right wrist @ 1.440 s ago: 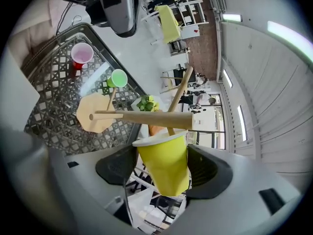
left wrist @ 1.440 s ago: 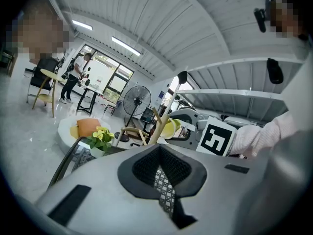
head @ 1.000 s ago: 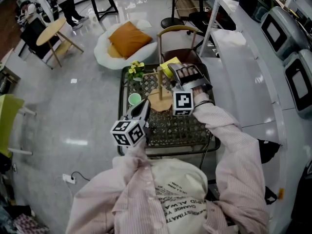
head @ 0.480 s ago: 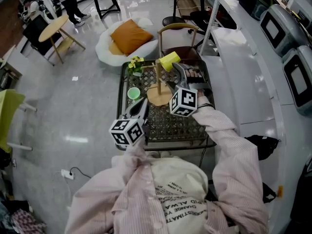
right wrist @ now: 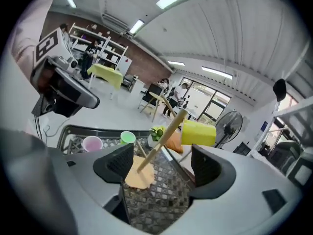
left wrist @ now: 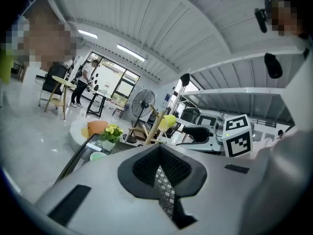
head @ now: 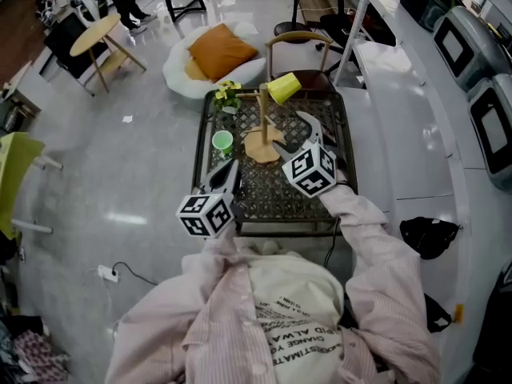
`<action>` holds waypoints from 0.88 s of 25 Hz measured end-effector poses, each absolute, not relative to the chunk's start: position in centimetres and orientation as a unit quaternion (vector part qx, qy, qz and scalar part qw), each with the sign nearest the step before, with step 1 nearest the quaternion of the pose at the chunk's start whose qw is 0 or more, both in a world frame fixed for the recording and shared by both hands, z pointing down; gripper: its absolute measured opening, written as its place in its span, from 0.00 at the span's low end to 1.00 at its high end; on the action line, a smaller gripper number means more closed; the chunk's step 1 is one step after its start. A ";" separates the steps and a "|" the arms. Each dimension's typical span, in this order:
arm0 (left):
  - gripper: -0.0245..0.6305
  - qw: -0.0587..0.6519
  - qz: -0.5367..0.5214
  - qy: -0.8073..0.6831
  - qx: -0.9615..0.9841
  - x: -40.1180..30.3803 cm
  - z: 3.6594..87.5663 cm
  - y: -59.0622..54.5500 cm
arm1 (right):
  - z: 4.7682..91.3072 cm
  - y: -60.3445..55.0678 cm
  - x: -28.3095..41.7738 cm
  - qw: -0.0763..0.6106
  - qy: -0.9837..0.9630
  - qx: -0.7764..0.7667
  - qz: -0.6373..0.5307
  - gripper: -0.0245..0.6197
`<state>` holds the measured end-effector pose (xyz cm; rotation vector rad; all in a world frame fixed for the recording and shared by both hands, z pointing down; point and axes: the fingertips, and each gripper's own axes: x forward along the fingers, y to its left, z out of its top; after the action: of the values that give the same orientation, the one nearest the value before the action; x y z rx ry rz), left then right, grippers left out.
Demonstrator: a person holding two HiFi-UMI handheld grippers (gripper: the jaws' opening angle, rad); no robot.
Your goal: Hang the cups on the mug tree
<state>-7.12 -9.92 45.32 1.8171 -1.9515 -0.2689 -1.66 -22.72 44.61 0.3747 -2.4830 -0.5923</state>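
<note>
The right gripper (right wrist: 164, 163) has drawn back toward the near side, fingers wide and empty. On the counter (head: 198, 154), the mug tree (head: 262, 118) now carries the yellow cup (head: 283, 88) at its top right. The left gripper (left wrist: 159, 170) has its fingers pressed together, empty. The green cup (head: 222, 141), left of the tree, and the pink cup (right wrist: 91, 143) are not yet hung.

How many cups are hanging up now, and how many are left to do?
Done: one. The yellow cup hangs on the mug tree.
In hand: nothing. The right tool is open and empty, and the left tool is shut on nothing.
Left: two. The green cup and the pink cup stand on the table.
</note>
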 end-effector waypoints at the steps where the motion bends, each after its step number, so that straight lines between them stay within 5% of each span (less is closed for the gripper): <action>1: 0.03 0.229 -0.098 -0.710 0.659 -7.1 45.4 -9.8 | 45.0 -22.3 -1.5 0.275 -0.930 0.137 -0.204 0.55; 22: 0.03 0.293 -0.057 -0.691 0.658 -10.7 50.2 -3.8 | 55.9 -10.5 -3.3 0.302 -0.948 0.084 0.050 0.55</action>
<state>-10.66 -3.75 50.19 1.7530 -1.8416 -0.1526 -3.26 -10.47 55.88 0.2240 -2.5147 0.1337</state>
